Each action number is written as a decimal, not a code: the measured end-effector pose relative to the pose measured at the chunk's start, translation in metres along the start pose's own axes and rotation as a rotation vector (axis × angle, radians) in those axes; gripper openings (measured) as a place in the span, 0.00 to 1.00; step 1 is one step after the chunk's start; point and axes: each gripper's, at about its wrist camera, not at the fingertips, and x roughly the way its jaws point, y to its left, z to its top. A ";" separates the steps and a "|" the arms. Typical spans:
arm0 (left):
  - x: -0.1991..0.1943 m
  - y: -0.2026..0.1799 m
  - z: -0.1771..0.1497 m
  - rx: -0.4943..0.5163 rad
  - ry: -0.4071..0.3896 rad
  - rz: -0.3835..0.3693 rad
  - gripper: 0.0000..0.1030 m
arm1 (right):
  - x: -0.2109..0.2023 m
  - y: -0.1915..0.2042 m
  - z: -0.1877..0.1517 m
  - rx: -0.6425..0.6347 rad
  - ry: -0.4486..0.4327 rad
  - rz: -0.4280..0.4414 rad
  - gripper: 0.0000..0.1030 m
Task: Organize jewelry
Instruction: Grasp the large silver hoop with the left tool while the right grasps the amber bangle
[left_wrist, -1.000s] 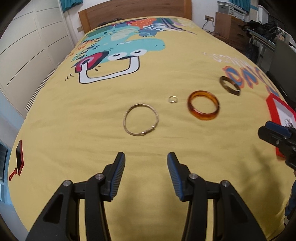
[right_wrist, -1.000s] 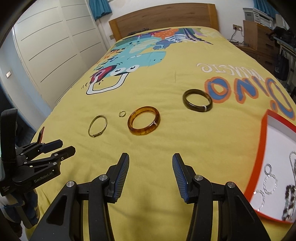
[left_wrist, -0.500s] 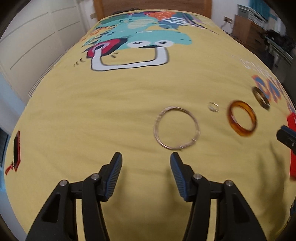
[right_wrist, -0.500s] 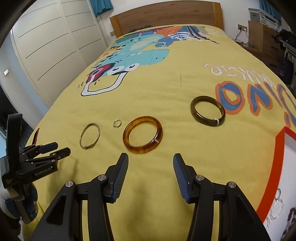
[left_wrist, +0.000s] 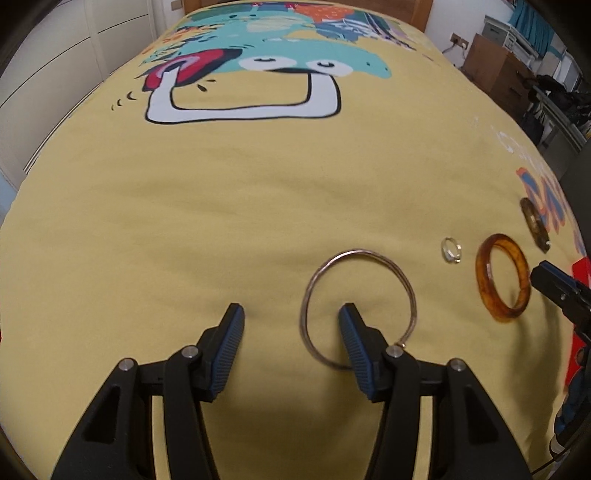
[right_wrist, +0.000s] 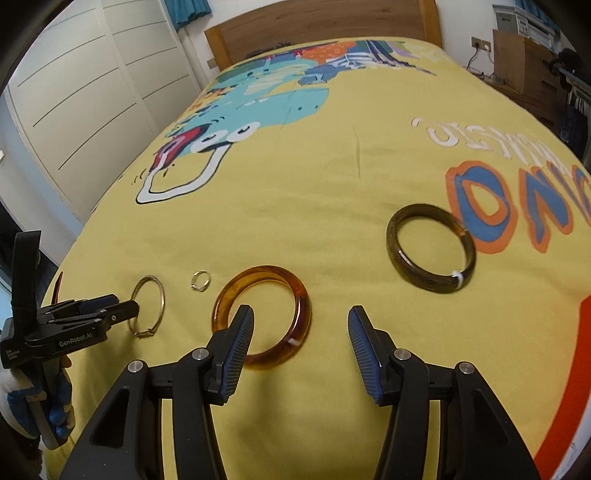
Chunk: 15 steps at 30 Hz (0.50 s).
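Left tool (left_wrist: 291, 319) released, straddling thin silver wire bangle (left_wrist: 358, 306) rim for pickup; right tool (right_wrist: 301, 325) released, straddling amber resin bangle (right_wrist: 263, 316) likewise.

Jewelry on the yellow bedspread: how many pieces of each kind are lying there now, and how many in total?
Thin metal bangle: 1
Small ring: 1
Amber bangle: 1
Dark bangle: 1
Total: 4 pieces, all lying loose on the bedspread, none held.
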 end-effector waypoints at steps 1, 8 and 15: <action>0.002 -0.001 0.001 0.003 0.002 0.003 0.51 | 0.003 0.000 0.000 0.000 0.006 0.002 0.51; 0.013 -0.007 0.006 0.040 -0.007 0.030 0.50 | 0.031 0.005 -0.001 -0.025 0.046 -0.027 0.51; 0.009 -0.014 0.001 0.053 -0.028 0.002 0.17 | 0.033 0.010 -0.009 -0.039 0.043 -0.080 0.13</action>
